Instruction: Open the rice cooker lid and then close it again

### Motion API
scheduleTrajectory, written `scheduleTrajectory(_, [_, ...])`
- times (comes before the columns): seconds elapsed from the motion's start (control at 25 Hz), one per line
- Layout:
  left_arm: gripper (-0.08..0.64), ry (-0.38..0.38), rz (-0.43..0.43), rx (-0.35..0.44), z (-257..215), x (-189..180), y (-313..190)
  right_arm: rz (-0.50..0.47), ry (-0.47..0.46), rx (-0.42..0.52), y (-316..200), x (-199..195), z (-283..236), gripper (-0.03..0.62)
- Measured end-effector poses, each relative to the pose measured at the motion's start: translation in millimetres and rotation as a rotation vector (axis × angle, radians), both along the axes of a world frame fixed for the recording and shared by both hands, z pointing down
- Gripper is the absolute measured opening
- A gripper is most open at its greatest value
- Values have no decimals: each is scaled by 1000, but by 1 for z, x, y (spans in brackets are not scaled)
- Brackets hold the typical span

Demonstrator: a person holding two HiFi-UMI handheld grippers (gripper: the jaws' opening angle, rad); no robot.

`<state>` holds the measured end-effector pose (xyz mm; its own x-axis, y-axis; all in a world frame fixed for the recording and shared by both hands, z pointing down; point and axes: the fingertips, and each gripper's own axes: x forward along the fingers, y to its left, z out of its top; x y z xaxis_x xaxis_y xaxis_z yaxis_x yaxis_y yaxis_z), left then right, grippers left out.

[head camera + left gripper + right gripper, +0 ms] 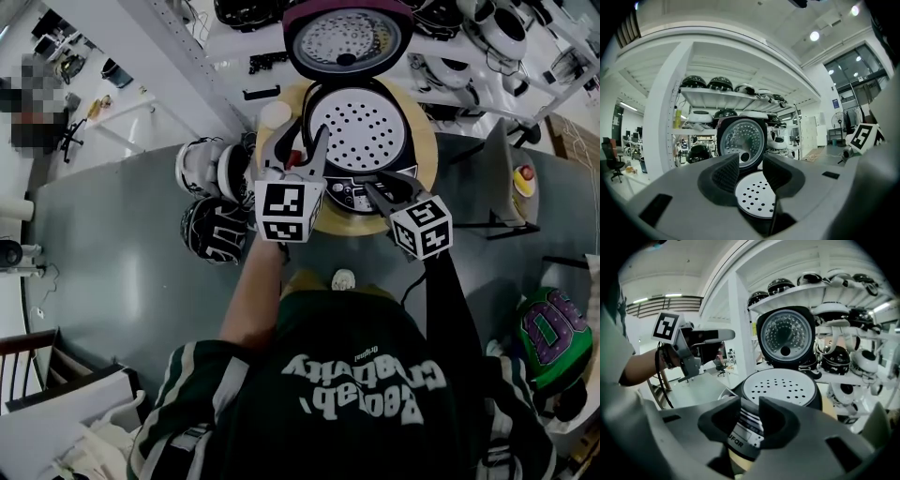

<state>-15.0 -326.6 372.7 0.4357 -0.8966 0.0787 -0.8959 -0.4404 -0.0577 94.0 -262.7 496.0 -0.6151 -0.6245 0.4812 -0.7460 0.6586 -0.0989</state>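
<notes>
Head view: rice cooker lid (348, 37) upright

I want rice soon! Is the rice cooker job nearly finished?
Half done. The lid already stands open above the rice cooker, showing its holed tray. Right now the left gripper and right gripper hover in front with jaws apart, holding nothing. Still left: pushing the lid back down shut.

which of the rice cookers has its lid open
The black rice cooker on the round wooden board: its lid stands upright, while the shelved cookers are shut.
</notes>
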Motion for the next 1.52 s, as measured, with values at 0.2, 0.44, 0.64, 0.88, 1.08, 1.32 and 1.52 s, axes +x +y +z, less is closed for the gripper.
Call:
scheduleTrajectory(0.2, [160,34,-8,-19,-6,-1,-12,68,-81,22,-20,17,-23,130])
scheduleTrajectory(0.44, [163,13,-18,0,-22,0,-33,141,-102,167,-66,40,-80,137])
scheduleTrajectory(0.64, [167,-3,-8,14,-46,5,-57,174,-105,288,-114,51,-136,135])
scheduleTrajectory(0.88, [178,-14,-28,41,-83,-6,-95,214,-187,380,-171,69,-196,160])
scheduleTrajectory(1.08, [184,14,-40,24,-106,-12,-132,196,-241,393,-222,76,-232,173])
scheduleTrajectory(1.32, [184,61,-70,-27,-124,-21,-171,180,-225,373,-275,64,-262,179])
scheduleTrajectory(1.52, [186,117,-72,-87,-130,-24,-201,163,-222,246,-304,57,-253,206])
